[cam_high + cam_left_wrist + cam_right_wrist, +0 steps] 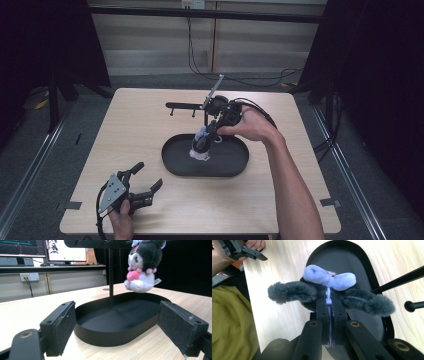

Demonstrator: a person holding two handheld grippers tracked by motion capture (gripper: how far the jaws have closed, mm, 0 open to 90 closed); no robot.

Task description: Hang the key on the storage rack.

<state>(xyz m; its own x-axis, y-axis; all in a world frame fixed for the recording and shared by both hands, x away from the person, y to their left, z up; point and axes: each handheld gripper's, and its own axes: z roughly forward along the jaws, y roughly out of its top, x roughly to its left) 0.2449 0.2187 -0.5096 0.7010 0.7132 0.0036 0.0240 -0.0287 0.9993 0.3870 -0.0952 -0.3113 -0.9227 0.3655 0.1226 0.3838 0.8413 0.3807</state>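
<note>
Black jaws of the right gripper point(329, 312) are clenched on the white loop of a plush toy point(329, 293), which hangs above the oval black tray point(172, 165). From the right gripper view the toy's face is hidden beneath its lilac bow and dark ears; the left gripper view cuts off its head at the upper edge. The left gripper point(147, 182) rests released on the wooden counter point(130, 125), near the tray. A black stand point(187, 106) rises behind, partly masked by the hand.

Plush toy point(143, 267) head cut off by top edge.
</note>
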